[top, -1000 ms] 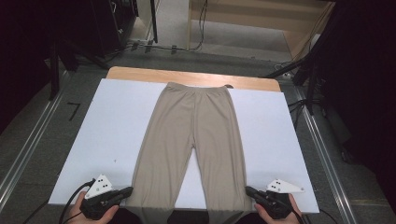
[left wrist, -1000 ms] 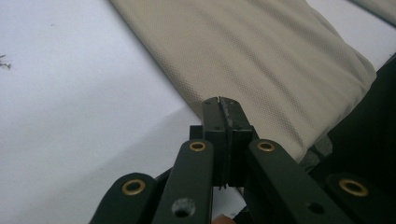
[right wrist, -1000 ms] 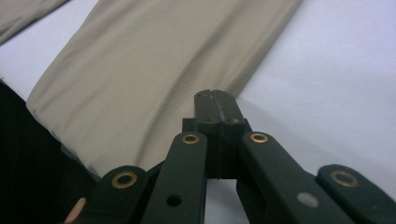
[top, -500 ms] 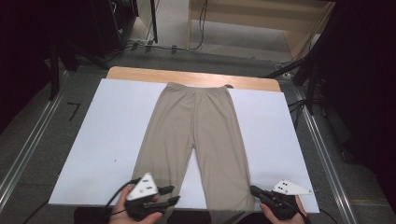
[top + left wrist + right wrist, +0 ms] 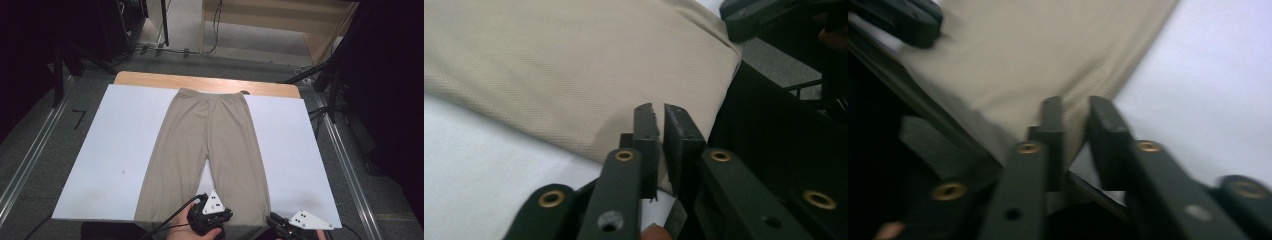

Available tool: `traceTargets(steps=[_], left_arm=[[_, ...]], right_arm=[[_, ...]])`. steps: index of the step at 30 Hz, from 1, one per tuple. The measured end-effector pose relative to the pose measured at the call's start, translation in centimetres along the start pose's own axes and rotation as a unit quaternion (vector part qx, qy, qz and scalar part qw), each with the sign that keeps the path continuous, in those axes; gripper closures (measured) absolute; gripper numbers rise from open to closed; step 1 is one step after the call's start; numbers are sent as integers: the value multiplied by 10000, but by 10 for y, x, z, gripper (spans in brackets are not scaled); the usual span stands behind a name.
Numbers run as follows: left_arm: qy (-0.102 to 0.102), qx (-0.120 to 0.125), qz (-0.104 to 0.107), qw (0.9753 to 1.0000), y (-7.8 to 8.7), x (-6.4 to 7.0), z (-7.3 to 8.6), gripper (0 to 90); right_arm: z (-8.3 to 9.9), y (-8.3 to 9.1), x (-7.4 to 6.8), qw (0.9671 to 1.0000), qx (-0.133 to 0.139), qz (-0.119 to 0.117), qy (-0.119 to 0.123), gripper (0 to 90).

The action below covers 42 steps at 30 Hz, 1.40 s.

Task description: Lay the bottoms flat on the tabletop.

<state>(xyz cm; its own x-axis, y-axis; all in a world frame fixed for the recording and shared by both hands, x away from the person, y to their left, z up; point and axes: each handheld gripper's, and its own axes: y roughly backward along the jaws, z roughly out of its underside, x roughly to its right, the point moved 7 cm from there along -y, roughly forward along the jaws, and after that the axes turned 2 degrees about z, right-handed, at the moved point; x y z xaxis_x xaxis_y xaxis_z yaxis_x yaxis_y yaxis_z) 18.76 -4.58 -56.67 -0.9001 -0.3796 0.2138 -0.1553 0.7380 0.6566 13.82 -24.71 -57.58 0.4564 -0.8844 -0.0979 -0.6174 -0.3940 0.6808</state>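
Note:
Beige trousers (image 5: 210, 140) lie flat on a white board (image 5: 115, 150), waistband far, hems at the near edge. My left gripper (image 5: 224, 216) sits over the hem of the right-hand leg. In the left gripper view its jaws (image 5: 658, 112) are almost together at the hem's edge (image 5: 574, 65), with a thin gap between them. My right gripper (image 5: 272, 218) is at that leg's outer hem corner. In the right gripper view it (image 5: 1075, 112) is narrowly open over the cloth edge (image 5: 1038, 50), beside bare board (image 5: 1208, 75). Each view shows the other gripper (image 5: 764, 15) (image 5: 908, 20) farther off.
The board rests on a wooden table whose far edge (image 5: 200, 80) shows. Metal rails (image 5: 30, 160) run along both sides on the grey floor. Dark stands and cables (image 5: 320, 75) stand behind the table, and a wooden unit (image 5: 280, 15) is at the back.
My left gripper has moved from the board's near left corner rightward across both legs to the right-hand leg's hem. My right gripper has shifted slightly left.

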Motion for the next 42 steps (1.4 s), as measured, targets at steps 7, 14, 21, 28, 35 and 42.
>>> traceTargets(steps=[7, 14, 21, 28, 35, 42], left_arm=[[85, 0, 25, 10000, 0, -1, 1, 900], [110, 19, 300, 9995, 2, 2, 1, 795], [48, 491, 195, 9986, 53, -11, -2, 596], [386, 916, -528, 9937, 135, -66, 28, 593], [935, 888, -1260, 9836, 189, -107, 91, 609], [971, 559, -1244, 9859, 188, -101, 124, 578]], right_arm=[[0, 8, 15, 9997, -79, -124, -203, 889], [5, 16, 36, 9977, 131, -201, -633, 782], [-24, 11, -7, 9982, 527, -291, -39, 662], [-52, -21, -70, 9944, 459, -827, 466, 642], [-77, -63, -140, 9855, 321, -1431, 848, 634], [-83, -101, -171, 9852, 113, -1501, 815, 564]])
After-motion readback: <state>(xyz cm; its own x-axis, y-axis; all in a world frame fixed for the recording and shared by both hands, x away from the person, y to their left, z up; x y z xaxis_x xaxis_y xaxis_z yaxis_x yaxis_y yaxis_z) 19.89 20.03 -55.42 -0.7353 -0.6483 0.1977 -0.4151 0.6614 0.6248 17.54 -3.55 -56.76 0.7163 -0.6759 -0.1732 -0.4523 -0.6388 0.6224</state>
